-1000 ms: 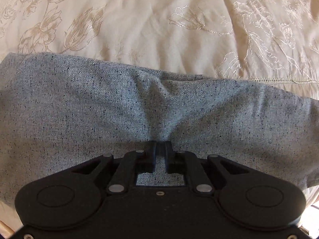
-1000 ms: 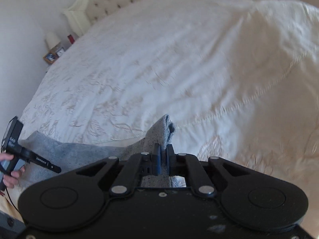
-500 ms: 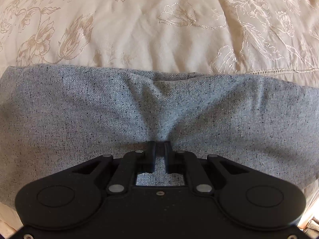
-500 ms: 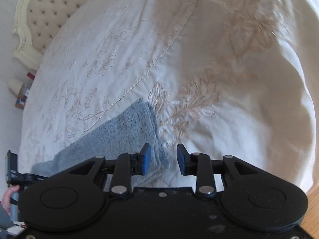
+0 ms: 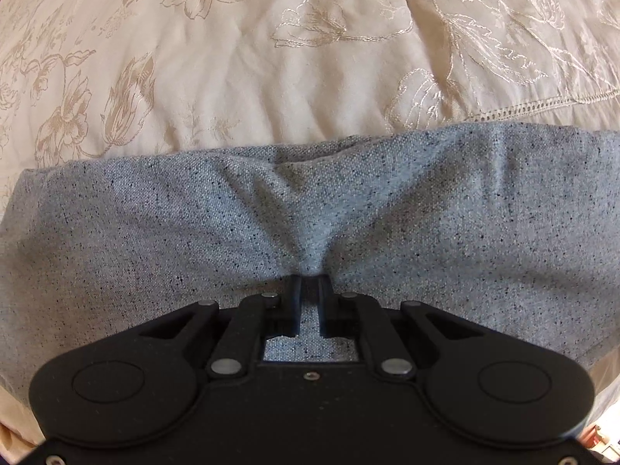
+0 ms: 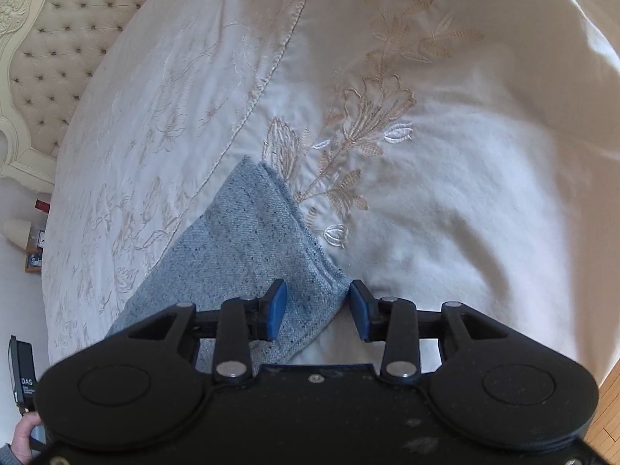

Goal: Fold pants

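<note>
Pants: grey speckled fabric (image 5: 193, 255), lying on a cream embroidered bedspread (image 5: 240, 58).
Left view, gripper: left gripper (image 5: 310, 290) has its fingers nearly together, pinching a fold of the pants; creases fan out from the pinch point.
Left view, cloth: a wide band across the frame, far edge rolled and slightly raised, bedspread visible beyond it.
Right view, gripper: right gripper (image 6: 314, 308) has its fingers spread wide, blue pads (image 6: 276, 310) apart, holding nothing.
Right view, cloth: narrow end of the pants lies flat in layers under and ahead of the left pad; its corner reaches almost to the right pad. Edges look roughly aligned.
Right view, surroundings: tufted headboard (image 6: 50, 42) at far left, wood floor (image 6: 610, 399) at lower right; a hand on a device shows at the lower left edge.
Step (judged): one fold is laid down at the right end; the left end is held.
Next move (judged): right gripper needs a fresh grip on an edge, or a smoothing pass, while the left either releases or carries its end over.
Risk (judged): pulling on the left pinch could drag the laid layers out of line.
</note>
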Demonstrator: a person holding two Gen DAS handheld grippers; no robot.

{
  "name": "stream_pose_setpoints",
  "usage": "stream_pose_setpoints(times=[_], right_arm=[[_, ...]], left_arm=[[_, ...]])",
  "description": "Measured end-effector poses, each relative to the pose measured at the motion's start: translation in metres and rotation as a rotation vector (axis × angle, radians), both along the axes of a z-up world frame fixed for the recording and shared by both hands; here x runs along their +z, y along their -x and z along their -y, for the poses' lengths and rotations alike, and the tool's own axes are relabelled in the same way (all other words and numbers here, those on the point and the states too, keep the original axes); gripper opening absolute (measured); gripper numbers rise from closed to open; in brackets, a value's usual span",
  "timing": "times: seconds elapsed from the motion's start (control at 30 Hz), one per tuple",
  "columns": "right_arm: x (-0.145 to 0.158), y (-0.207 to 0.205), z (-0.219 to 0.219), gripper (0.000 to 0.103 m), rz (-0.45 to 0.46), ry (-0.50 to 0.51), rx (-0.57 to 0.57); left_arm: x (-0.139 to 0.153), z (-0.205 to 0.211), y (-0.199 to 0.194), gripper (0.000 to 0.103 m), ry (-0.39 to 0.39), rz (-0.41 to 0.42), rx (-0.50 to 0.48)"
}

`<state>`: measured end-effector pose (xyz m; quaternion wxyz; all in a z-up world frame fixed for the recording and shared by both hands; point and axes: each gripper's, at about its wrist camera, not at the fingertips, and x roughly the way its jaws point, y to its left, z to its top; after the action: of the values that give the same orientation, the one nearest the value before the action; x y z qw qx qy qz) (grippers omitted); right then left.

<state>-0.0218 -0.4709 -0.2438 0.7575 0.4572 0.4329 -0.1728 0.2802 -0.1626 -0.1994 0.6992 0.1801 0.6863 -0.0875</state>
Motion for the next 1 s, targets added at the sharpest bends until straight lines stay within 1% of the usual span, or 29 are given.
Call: stream_pose_setpoints(times=[0.13, 0.17, 0.2, 0.23, 0.3, 0.37, 0.43, 0.5, 0.57, 0.63, 0.67, 0.7, 0.73, 0.8, 0.9, 1.0], right_arm=[[-0.006, 0.008, 0.0, 0.041, 0.073, -0.041, -0.055], [-0.005, 0.01, 0.0, 0.031, 0.094, -0.047, -0.062], [0.0, 0.013, -0.001, 0.019, 0.118, -0.051, -0.066], [0.005, 0.013, -0.001, 0.01, 0.129, -0.055, -0.064], [0.021, 0.013, -0.004, 0.01, 0.168, -0.031, -0.049], [0.033, 0.009, -0.008, 0.01, 0.187, -0.004, -0.015], [0.042, 0.006, -0.011, 0.01, 0.197, 0.013, 0.009], [0.046, 0.004, -0.013, 0.01, 0.197, 0.023, 0.018], [0.05, 0.002, -0.014, 0.01, 0.189, 0.028, 0.017], [0.052, 0.001, -0.014, 0.01, 0.181, 0.036, 0.013], [0.054, 0.0, -0.015, 0.01, 0.176, 0.039, 0.011], [0.055, -0.002, -0.014, 0.01, 0.175, 0.041, 0.018], [0.058, -0.002, -0.016, 0.01, 0.174, 0.049, 0.025], [0.066, -0.005, -0.021, 0.01, 0.183, 0.078, 0.039], [0.086, -0.011, -0.033, 0.01, 0.198, 0.124, 0.059], [0.114, -0.023, -0.058, 0.01, 0.219, 0.212, 0.113]], left_arm=[[0.007, 0.016, 0.003, 0.011, -0.039, 0.006, -0.056], [0.014, 0.021, 0.005, 0.011, -0.04, 0.017, -0.056], [0.023, 0.026, 0.008, 0.012, -0.015, 0.028, -0.052], [0.034, 0.032, 0.011, 0.015, 0.034, 0.038, -0.045], [0.053, 0.048, 0.016, 0.016, 0.129, 0.046, -0.049], [0.061, 0.071, 0.018, 0.017, 0.189, 0.054, -0.075], [0.058, 0.097, 0.016, 0.017, 0.223, 0.053, -0.103], [0.046, 0.118, 0.012, 0.017, 0.239, 0.034, -0.126], [0.019, 0.132, 0.009, 0.017, 0.201, -0.024, -0.165], [0.007, 0.144, 0.01, 0.016, 0.166, -0.018, -0.219], [0.009, 0.146, 0.01, 0.016, 0.168, -0.015, -0.227], [0.013, 0.145, 0.009, 0.016, 0.181, -0.015, -0.218], [0.019, 0.141, 0.007, 0.017, 0.211, -0.011, -0.196], [0.036, 0.123, 0.003, 0.02, 0.275, 0.015, -0.127], [0.05, 0.088, -0.002, 0.019, 0.317, 0.039, -0.033], [0.054, 0.037, 0.002, 0.019, 0.356, 0.021, 0.046]])
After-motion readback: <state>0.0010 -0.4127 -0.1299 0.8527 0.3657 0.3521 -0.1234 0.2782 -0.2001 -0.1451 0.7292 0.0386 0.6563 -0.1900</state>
